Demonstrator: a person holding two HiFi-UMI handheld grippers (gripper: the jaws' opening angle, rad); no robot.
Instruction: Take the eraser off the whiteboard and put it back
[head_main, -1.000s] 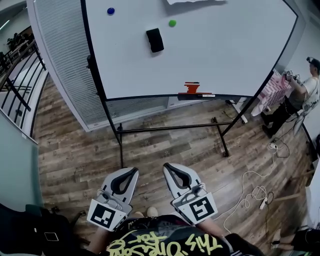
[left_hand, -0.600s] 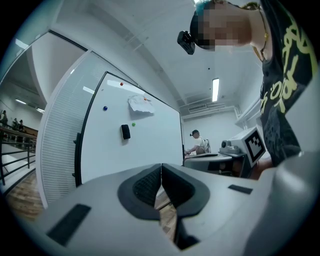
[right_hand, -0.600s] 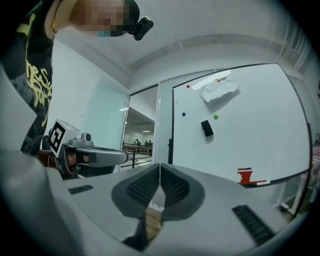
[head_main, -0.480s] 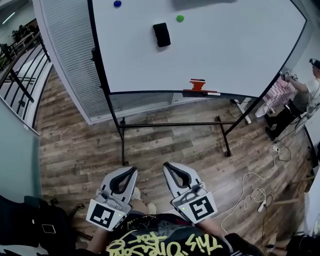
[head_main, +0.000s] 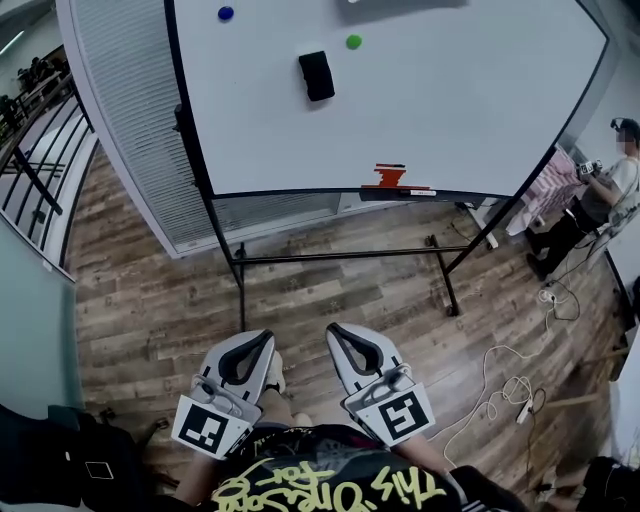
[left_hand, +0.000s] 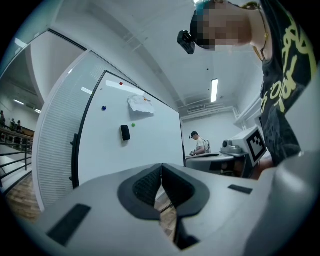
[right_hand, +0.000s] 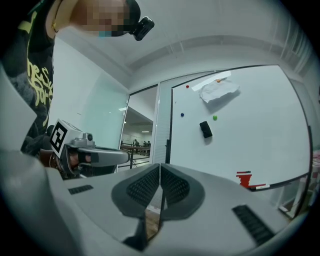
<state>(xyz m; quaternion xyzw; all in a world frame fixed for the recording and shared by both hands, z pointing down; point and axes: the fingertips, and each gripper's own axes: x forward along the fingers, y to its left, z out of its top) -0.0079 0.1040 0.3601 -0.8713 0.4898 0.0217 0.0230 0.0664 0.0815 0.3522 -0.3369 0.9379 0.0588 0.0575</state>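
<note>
Eraser (head_main: 316, 76) is still sitting untouched on the far whiteboard (head_main: 450, 110) while left gripper (head_main: 267, 341) and right gripper (head_main: 334, 333) are staying closed, empty and unmoved near the person, so pickup is not yet starting.

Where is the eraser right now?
In the head view the eraser is stuck to the whiteboard, upper centre of the picture, just below and left of the green magnet.

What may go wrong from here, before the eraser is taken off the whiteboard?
The left gripper and right gripper are both shut; arriving so, one might knock the eraser off the whiteboard. The green magnet close beside it may get bumped. The stand's low crossbar could catch a foot.
</note>
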